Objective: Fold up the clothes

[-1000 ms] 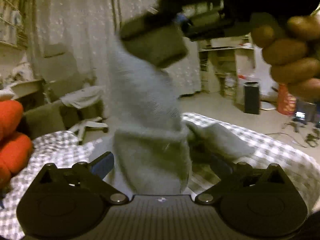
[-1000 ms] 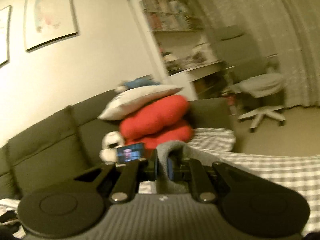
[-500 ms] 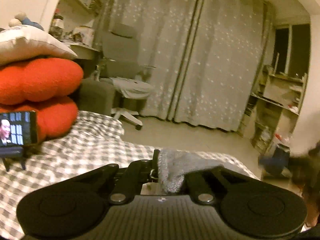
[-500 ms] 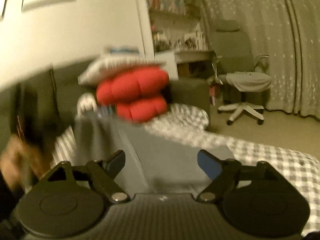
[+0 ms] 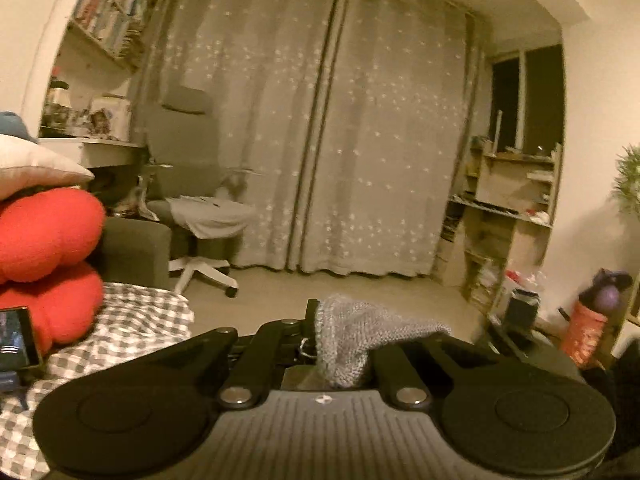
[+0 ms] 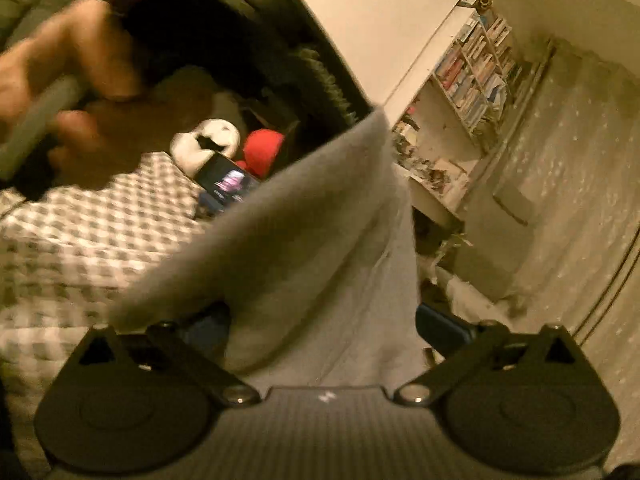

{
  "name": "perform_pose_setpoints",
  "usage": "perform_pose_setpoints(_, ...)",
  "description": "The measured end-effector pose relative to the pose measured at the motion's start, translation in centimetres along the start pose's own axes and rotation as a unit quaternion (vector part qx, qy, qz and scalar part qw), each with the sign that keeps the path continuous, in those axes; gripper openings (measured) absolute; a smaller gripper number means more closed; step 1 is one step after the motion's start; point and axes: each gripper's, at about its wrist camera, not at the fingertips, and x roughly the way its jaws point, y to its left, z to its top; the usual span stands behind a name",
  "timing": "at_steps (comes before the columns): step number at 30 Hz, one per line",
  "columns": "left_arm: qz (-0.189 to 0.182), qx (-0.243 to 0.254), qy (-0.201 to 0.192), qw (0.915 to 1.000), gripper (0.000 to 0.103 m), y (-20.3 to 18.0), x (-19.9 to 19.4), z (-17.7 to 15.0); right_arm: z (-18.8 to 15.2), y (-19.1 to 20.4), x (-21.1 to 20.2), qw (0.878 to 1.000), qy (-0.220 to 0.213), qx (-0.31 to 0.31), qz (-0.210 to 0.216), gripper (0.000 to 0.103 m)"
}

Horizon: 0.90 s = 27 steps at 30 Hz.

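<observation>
Left wrist view: the left gripper point(image 5: 320, 334) is raised level, looking across a room toward pale star-patterned curtains point(image 5: 320, 120).
Left claw: clenched on a grey knitted garment point(image 5: 352, 340); the two fingers are drawn together with a bunched edge of the knit pinched between them and spilling to the right.
Garment in left view: only the small gathered fold at the fingertips shows.
Right wrist view: tilted and blurred; the right gripper point(image 6: 324, 320) points at the underside of the same grey cloth point(image 6: 304, 240).
Right claw: released; the blue-tipped fingers point(image 6: 440, 322) stand wide apart, and the cloth drapes down between them onto the gripper body without being pinched.
Garment in right view: it runs as a broad band from the upper middle, where it meets the dark body of the other gripper, down to the bottom centre.
Person's hand point(image 6: 68, 92): blurred at upper left, wrapped around a grey handle.
Bed: a grey-and-white checked cover point(image 6: 92, 232) lies below the cloth; it also shows at lower left in the left wrist view.
Cushions: red cushions point(image 5: 44, 264) are stacked at the left edge under a white pillow point(image 5: 32, 164).
Phone point(image 6: 226, 180): a lit screen propped on the cover near the red cushions.
Chair: a grey office chair point(image 5: 192, 184) on a white base stands before the curtains.
Shelves: bookshelves point(image 6: 472, 68) hang high on the wall.
</observation>
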Motion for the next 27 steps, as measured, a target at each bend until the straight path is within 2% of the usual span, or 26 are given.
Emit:
perform_pose_setpoints(2,-0.006,-0.002,0.004,1.0,0.002,-0.2,-0.3,-0.4,1.1,0.4,0.6,1.0,-0.005,-0.022,-0.003,0.084)
perform_pose_setpoints(3,-0.007,-0.004,0.007,0.9999,0.002,-0.2,-0.4,-0.6,1.6,0.6,0.8,0.999,-0.007,-0.033,-0.004,0.066)
perform_pose_setpoints(4,-0.008,-0.007,0.009,0.9999,0.003,0.0,-0.4,-0.8,1.8,-0.1,1.1,1.0,-0.003,-0.014,0.007,0.041)
perform_pose_setpoints(6,-0.012,-0.013,0.014,0.9997,0.003,0.4,-0.3,-1.3,2.1,-1.7,1.6,0.999,0.006,0.029,0.031,0.016)
perform_pose_setpoints(8,-0.016,-0.018,0.018,0.9995,0.004,0.8,-0.1,-1.9,2.4,-3.1,1.3,0.998,0.0,0.064,0.02,0.016)
perform_pose_setpoints(9,-0.018,-0.018,0.02,0.9995,0.008,1.0,-0.1,-2.1,2.5,-3.8,0.9,0.997,-0.005,0.078,0.009,0.016)
perform_pose_setpoints(12,-0.012,-0.021,0.032,0.9992,0.032,1.7,0.4,-3.6,2.3,-6.3,-0.4,0.992,-0.017,0.126,-0.02,0.016)
perform_pose_setpoints(15,0.001,-0.002,0.052,0.9986,0.034,1.6,1.6,-5.6,1.9,-10.1,-1.3,0.983,-0.026,0.169,-0.062,0.016)
perform_pose_setpoints(17,-0.003,0.016,0.067,0.9976,0.035,1.1,2.6,-7.0,1.0,-12.6,-2.1,0.975,-0.031,0.197,-0.096,0.015)
perform_pose_setpoints(19,-0.013,0.031,0.084,0.9959,0.042,0.5,3.7,-8.3,0.3,-14.5,-3.2,0.967,-0.042,0.222,-0.12,0.015)
perform_pose_setpoints(22,-0.005,0.059,0.11,0.9922,0.05,-0.4,5.7,-10.0,-0.5,-16.1,-5.3,0.955,-0.066,0.25,-0.145,0.015)
perform_pose_setpoints(27,-0.009,0.082,0.134,0.9875,0.061,-1.3,7.9,-11.8,-2.0,-18.3,-9.4,0.934,-0.1,0.283,-0.193,0.015)
